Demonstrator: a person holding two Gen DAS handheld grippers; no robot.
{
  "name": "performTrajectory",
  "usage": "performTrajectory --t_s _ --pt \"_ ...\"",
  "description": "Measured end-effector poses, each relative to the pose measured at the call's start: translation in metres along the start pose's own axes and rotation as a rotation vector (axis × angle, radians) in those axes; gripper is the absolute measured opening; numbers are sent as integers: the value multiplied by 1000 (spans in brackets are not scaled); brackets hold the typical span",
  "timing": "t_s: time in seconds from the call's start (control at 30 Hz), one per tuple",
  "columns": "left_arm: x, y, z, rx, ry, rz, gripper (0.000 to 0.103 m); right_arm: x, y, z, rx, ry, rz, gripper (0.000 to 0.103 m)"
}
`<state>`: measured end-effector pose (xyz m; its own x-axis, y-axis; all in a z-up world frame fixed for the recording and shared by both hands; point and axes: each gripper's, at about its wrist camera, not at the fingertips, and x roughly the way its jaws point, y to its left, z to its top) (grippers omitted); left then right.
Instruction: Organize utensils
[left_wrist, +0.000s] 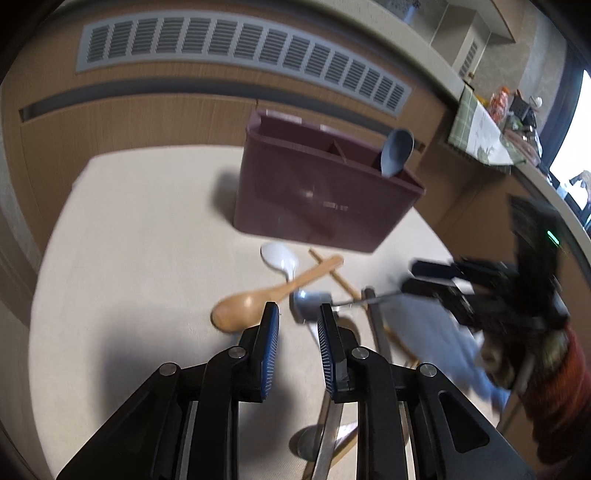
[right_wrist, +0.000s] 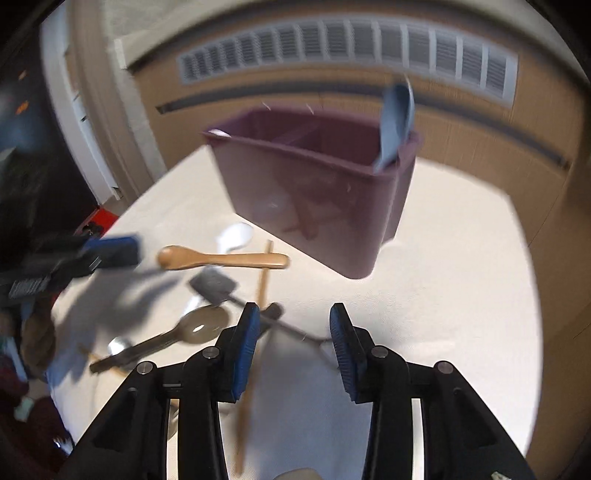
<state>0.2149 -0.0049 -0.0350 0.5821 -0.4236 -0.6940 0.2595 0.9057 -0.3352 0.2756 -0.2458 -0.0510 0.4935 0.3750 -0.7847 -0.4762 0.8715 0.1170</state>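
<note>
The left gripper (left_wrist: 295, 314) hangs nearest the lens, its blue-padded jaws parted with nothing pinched between them, above a scatter of utensils on the cream table (left_wrist: 129, 258). Just beyond its fingertips lie a wooden spoon (left_wrist: 258, 295), a white plastic spoon (left_wrist: 279, 258) and a small metal ladle (left_wrist: 308, 301), with a wooden chopstick (left_wrist: 338, 275) crossing under the wooden spoon's handle. The right gripper (right_wrist: 291, 325) is released too, jaws wide over bare cloth and a thin metal handle. Behind stands the maroon utensil caddy (left_wrist: 314, 199), a blue spoon (left_wrist: 397, 151) upright in its right-hand compartment.
</note>
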Motion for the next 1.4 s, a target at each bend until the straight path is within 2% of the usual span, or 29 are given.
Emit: performTrajectory --t_s 0.13,0.27,0.33,0.37,0.5,0.57,0.7,0.83,1.0,1.07,1.1,1.13,1.27,1.4 --pt "1 12 -5 -21 21 25 23 21 -14 -6 53 61 -2 38" --pt "1 25 -8 -56 26 31 23 10 -3 -31 95 81 109 41" --pt "2 29 -10 -66 30 31 24 2 14 -42 56 115 212 41" --pt "3 30 -11 -71 32 31 24 -3 23 -44 31 116 225 39" --pt "3 30 -12 -76 31 29 24 -23 58 -36 -104 -15 32 41" --pt "1 30 -12 -77 31 31 24 -16 74 -27 -170 -33 -10 43" --pt "-9 33 -13 -77 20 39 25 22 85 -5 -191 42 59 42" --pt "-16 40 -17 -87 18 44 28 51 87 6 -191 109 35 42" --pt "-12 42 -19 -89 28 28 28 63 96 15 -213 114 25 46" --pt "-9 40 -19 -85 36 23 28 65 98 16 -197 124 29 43" --pt "-8 38 -19 -81 41 22 28 67 98 20 -199 129 26 31" --pt "-7 37 -19 -75 45 22 28 64 99 19 -204 126 29 29" --pt "-5 26 -19 -33 63 18 28 51 84 9 -170 115 6 29" --pt "0 5 -18 44 95 7 29 24 62 -1 -94 43 -48 29"
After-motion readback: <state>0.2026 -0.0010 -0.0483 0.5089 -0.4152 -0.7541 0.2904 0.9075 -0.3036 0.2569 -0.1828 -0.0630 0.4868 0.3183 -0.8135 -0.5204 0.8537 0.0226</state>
